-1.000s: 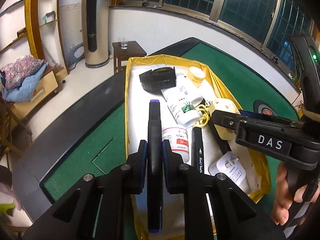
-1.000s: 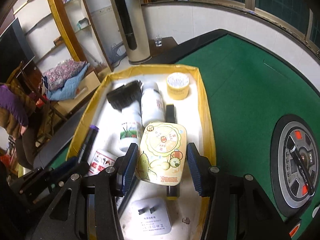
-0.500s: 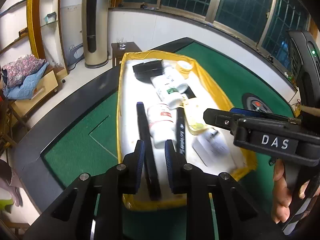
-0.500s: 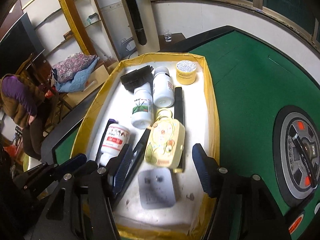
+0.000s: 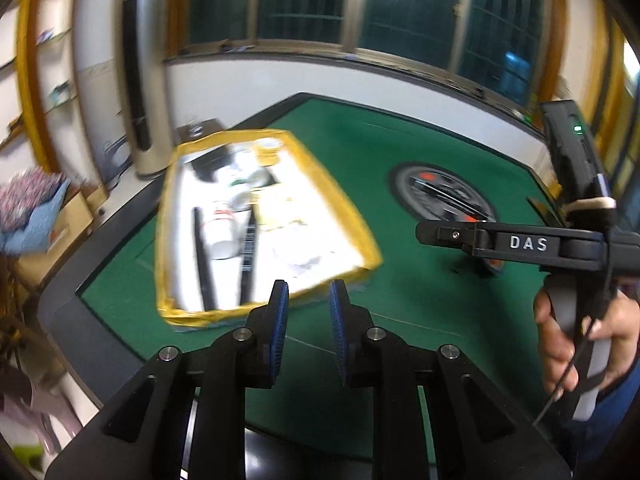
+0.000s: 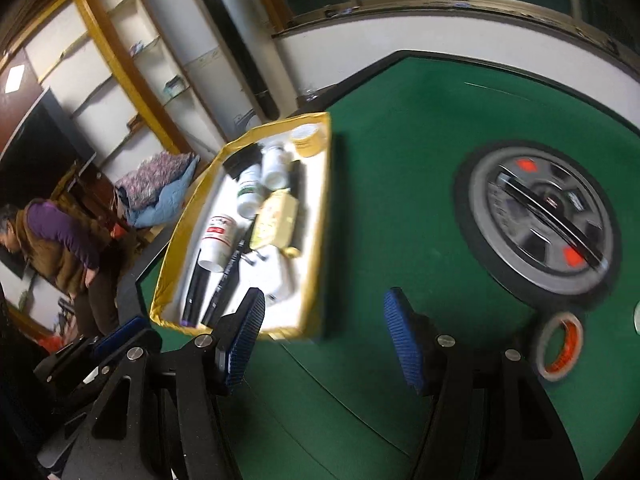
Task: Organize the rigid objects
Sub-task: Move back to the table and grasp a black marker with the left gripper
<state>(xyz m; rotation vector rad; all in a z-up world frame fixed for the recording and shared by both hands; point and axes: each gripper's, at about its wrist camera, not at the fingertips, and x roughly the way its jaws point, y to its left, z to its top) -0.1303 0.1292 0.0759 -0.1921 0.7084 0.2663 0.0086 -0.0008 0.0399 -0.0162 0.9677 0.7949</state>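
A yellow-rimmed tray (image 6: 325,216) on the green table holds a black pen (image 6: 195,290), a marker (image 6: 226,276), a red-labelled white bottle (image 6: 218,240), a yellow tin (image 6: 276,220), a white adapter (image 6: 278,276), more bottles and a round yellow jar (image 6: 306,140). In the left wrist view the same tray (image 5: 348,216) is blurred. My left gripper (image 5: 306,292) hovers just in front of the tray's near edge, its jaws a little apart with nothing between them. My right gripper (image 6: 324,300) stands open and empty over bare felt, near the tray's front right corner.
A round grey dial (image 6: 544,220) is set into the table right of the tray, and a roll of orange tape (image 6: 558,346) lies near it. A person (image 6: 60,248) stands at the far left, beyond the table edge. A hand (image 5: 576,332) grips the right tool's handle.
The left gripper let go of the black pen and the right let go of the yellow tin, both now lying in the tray. Both grippers drew back from the tray and to the right.
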